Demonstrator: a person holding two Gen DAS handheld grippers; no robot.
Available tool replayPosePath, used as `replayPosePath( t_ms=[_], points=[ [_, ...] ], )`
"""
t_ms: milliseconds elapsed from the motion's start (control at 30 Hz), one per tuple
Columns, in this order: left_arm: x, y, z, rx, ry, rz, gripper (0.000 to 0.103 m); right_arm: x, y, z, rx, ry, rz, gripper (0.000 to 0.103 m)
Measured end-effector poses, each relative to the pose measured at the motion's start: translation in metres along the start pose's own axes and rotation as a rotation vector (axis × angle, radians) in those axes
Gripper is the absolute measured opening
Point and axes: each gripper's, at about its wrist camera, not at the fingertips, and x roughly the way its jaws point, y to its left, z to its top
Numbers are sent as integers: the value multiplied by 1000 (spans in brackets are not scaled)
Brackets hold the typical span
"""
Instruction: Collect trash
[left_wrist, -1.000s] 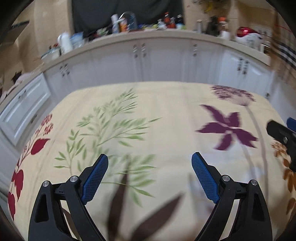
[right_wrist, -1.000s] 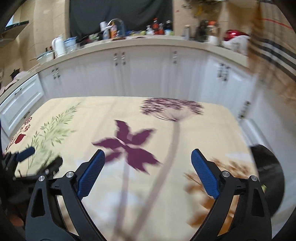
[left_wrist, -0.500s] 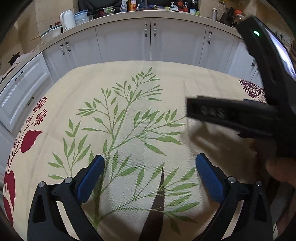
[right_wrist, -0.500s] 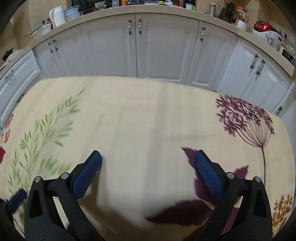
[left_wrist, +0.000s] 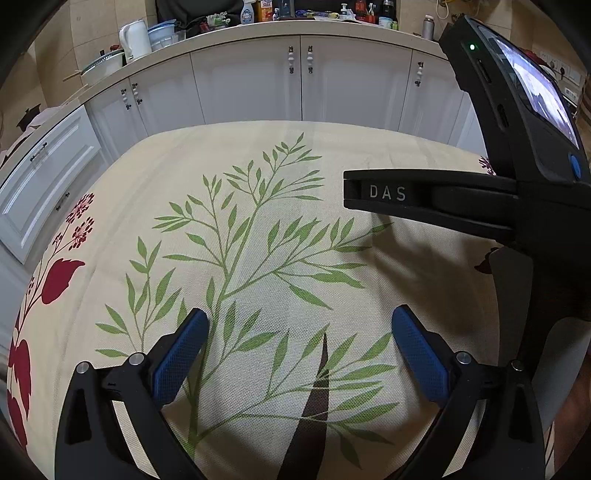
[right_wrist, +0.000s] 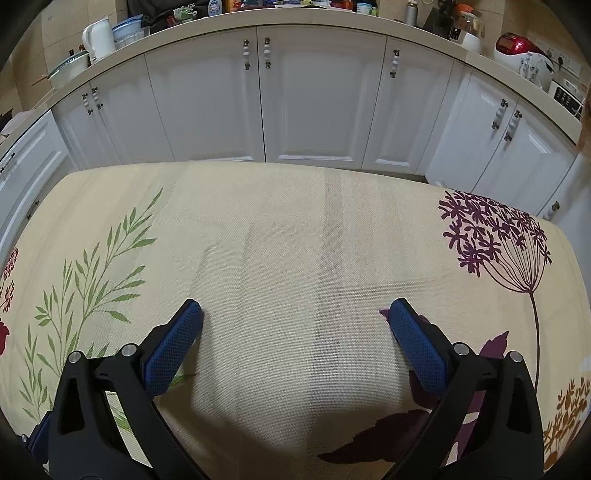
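Observation:
No trash shows in either view. My left gripper (left_wrist: 300, 325) is open and empty, held low over a table covered by a cream cloth (left_wrist: 258, 166) printed with green leaves. My right gripper (right_wrist: 293, 317) is open and empty over the same cloth (right_wrist: 295, 240), between the green leaves and a purple flower print. The body of the right gripper tool (left_wrist: 461, 199), black with a lit screen, fills the right side of the left wrist view, just right of my left gripper.
White kitchen cabinets (right_wrist: 310, 96) run along the far side of the table, close to its far edge. The counter above holds a white kettle (right_wrist: 98, 37), bottles and a red and white appliance (right_wrist: 521, 51). More cabinets (left_wrist: 40, 166) stand to the left.
Both grippers have swung left and tilted down over the table. The right gripper tool has come close beside the left one. The dark round object at the right edge has left view.

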Motion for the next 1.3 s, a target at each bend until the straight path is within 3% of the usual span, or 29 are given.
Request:
replayPosePath(
  t_ms=[1033, 1167, 1300],
  points=[
    [-1, 1, -1, 0, -1, 1, 97, 0, 0, 0, -2, 2, 1, 99],
    [-2, 3, -2, -4, -4, -3, 97, -3, -9, 5, -52, 46, 58, 99],
    [-10, -3, -7, 5, -24, 28, 97, -54, -57, -18, 72, -108, 100, 99]
  ],
)
